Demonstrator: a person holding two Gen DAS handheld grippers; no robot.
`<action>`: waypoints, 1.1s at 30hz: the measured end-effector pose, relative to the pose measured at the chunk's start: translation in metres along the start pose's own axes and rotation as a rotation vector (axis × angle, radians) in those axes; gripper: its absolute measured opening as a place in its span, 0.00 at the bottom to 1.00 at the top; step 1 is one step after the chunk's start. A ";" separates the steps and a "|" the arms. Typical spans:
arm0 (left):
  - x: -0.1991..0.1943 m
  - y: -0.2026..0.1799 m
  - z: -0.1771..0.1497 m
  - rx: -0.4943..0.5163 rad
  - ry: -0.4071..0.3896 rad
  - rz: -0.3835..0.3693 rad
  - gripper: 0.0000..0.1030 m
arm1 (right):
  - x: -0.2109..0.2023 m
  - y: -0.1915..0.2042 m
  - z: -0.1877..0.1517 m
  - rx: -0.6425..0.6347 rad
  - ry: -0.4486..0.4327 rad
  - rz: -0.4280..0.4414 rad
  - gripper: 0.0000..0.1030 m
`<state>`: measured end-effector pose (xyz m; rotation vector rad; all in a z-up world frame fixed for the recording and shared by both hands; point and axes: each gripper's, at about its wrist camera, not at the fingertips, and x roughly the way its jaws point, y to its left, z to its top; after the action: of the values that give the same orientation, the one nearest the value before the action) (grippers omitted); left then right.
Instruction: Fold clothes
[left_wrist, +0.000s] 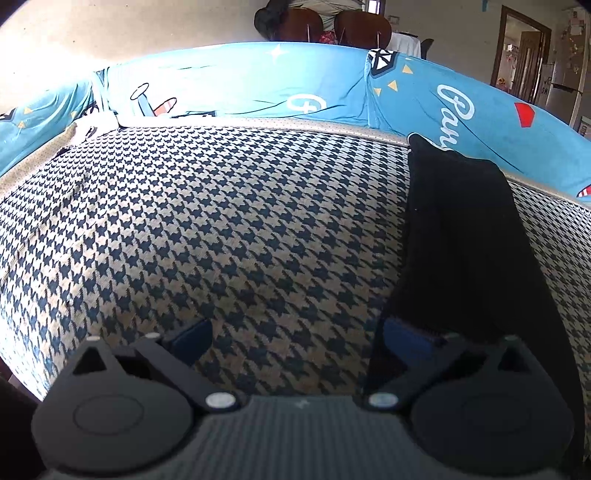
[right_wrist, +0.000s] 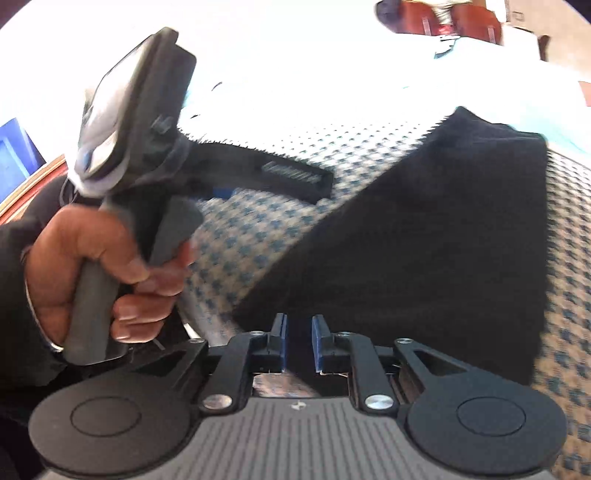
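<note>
A folded black cloth garment (left_wrist: 461, 236) is laid flat on the houndstooth-patterned woven cover (left_wrist: 221, 229), near its right side, below a turquoise printed fabric backrest (left_wrist: 258, 81). The left gripper (left_wrist: 297, 338) is held with its blue-padded jaws spread wide, nothing between them. The right gripper (right_wrist: 298, 341) is held just above the garment's near edge, its jaws parted only narrowly, nothing clamped. The left gripper's grey handle is gripped by a hand (right_wrist: 96, 273).

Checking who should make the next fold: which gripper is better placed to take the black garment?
Probably the right gripper: its nearly closed jaws sit right over the black garment. The left gripper stands wide open over bare houndstooth cover, the garment off to its side.
</note>
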<state>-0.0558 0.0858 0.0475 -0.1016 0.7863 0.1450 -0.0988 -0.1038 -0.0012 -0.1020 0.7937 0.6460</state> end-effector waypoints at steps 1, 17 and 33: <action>0.001 -0.003 0.000 0.009 0.003 -0.005 1.00 | -0.003 -0.004 0.002 0.018 -0.008 -0.020 0.18; 0.016 -0.027 -0.015 0.088 0.117 -0.013 1.00 | -0.024 -0.041 -0.020 0.253 0.053 -0.122 0.24; 0.009 -0.050 -0.009 0.128 0.084 -0.053 1.00 | -0.032 -0.065 0.001 0.199 0.023 -0.106 0.31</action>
<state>-0.0469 0.0361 0.0365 -0.0075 0.8735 0.0404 -0.0777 -0.1716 0.0116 0.0298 0.8647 0.4640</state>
